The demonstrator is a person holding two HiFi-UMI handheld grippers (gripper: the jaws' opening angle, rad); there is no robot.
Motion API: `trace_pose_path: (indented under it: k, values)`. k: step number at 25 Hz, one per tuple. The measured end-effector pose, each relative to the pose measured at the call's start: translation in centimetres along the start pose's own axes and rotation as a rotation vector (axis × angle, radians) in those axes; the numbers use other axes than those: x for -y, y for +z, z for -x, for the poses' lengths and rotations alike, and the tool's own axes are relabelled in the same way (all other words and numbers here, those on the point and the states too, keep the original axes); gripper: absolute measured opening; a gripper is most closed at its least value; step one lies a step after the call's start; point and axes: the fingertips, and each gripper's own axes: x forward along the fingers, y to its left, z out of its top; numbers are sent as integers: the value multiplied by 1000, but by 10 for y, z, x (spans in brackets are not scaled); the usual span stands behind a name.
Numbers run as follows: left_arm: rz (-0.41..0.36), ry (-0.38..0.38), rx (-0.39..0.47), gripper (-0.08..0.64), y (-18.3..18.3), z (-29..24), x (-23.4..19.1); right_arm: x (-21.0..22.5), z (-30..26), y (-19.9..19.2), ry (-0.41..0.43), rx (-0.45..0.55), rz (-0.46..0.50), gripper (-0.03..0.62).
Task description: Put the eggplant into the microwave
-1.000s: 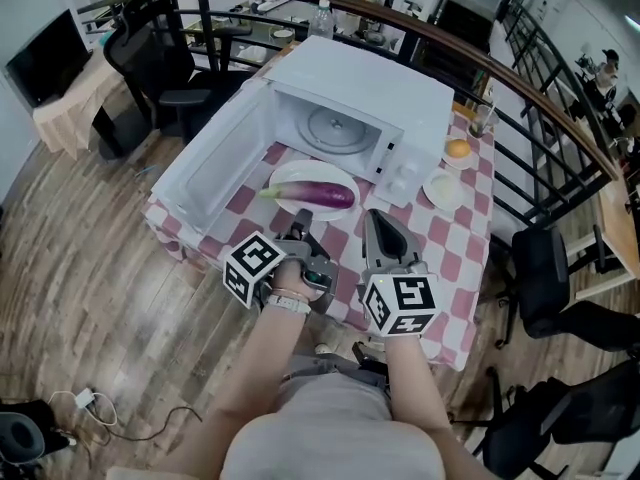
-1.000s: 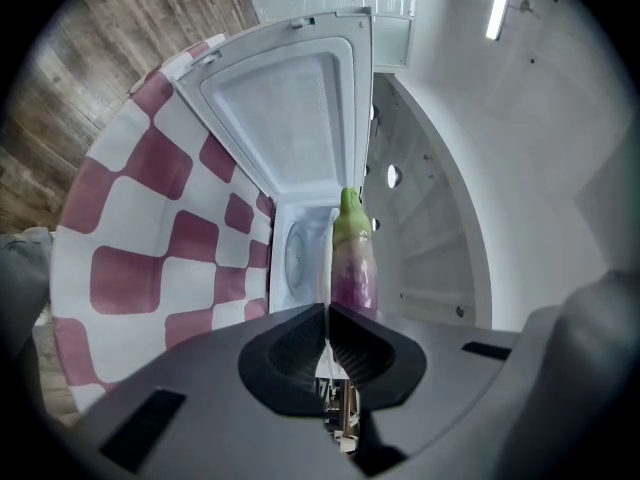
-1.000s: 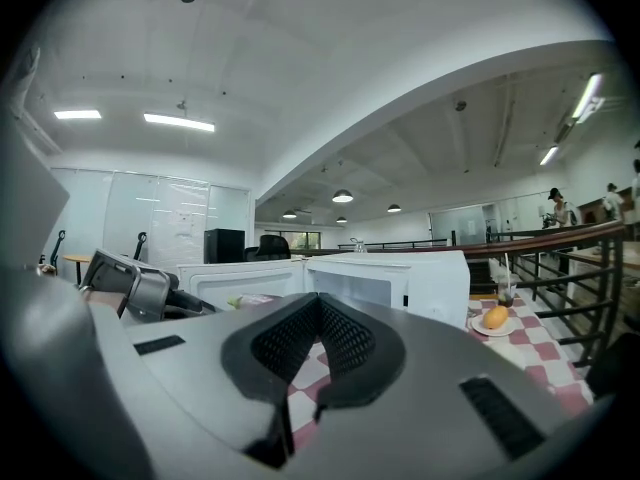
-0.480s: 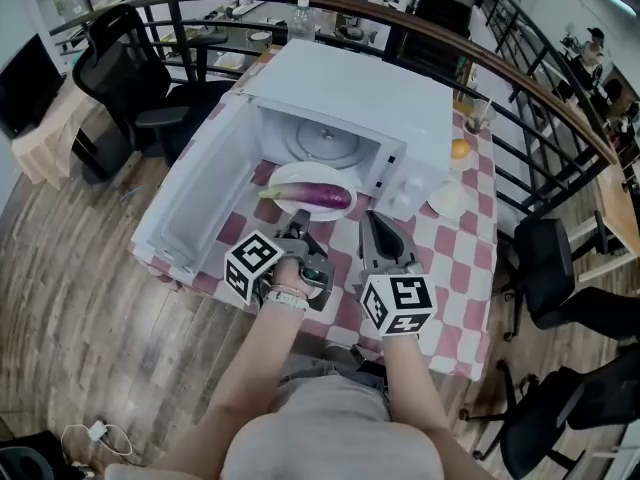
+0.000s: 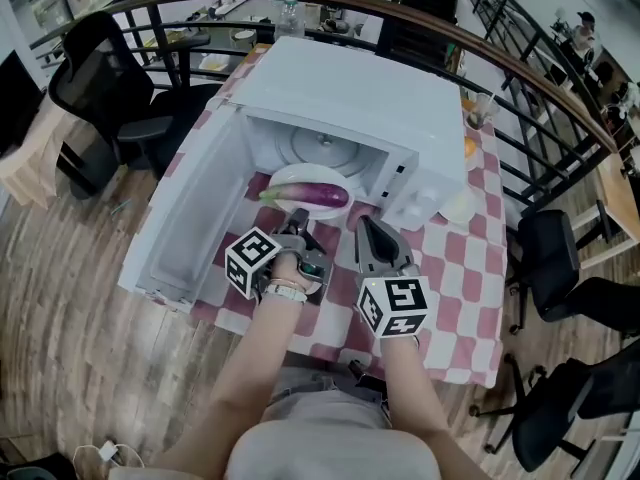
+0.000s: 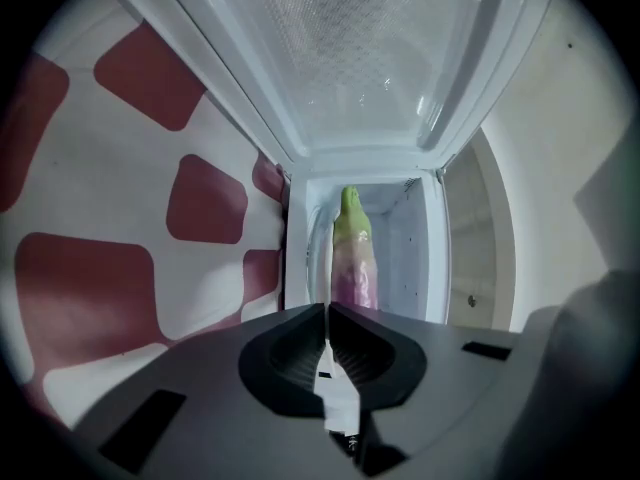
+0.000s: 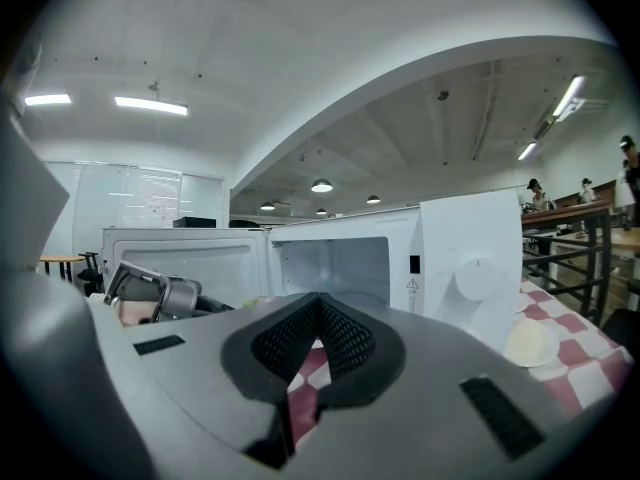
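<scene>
Both grippers have crept forward from the table's [image 5: 452,260] near edge. The left gripper [image 5: 297,219], clenched on nothing, now noses up to the plate [image 5: 298,175]; the right gripper [image 5: 366,225] is likewise closed and empty. The eggplant [image 5: 312,195] lies on the plate before the open microwave [image 5: 360,98] (not yet inside), so pickup looks next. The left gripper view sights the eggplant end-on; the right gripper view gives the cavity [image 7: 335,263] and dial [image 7: 478,278] instead.
</scene>
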Motion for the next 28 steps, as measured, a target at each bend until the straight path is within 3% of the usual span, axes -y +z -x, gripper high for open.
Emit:
trace_pose_path:
  k: [28]
  values:
    - [-25, 87, -47, 15, 23, -88, -12, 21, -33, -36, -64, -78, -75, 23]
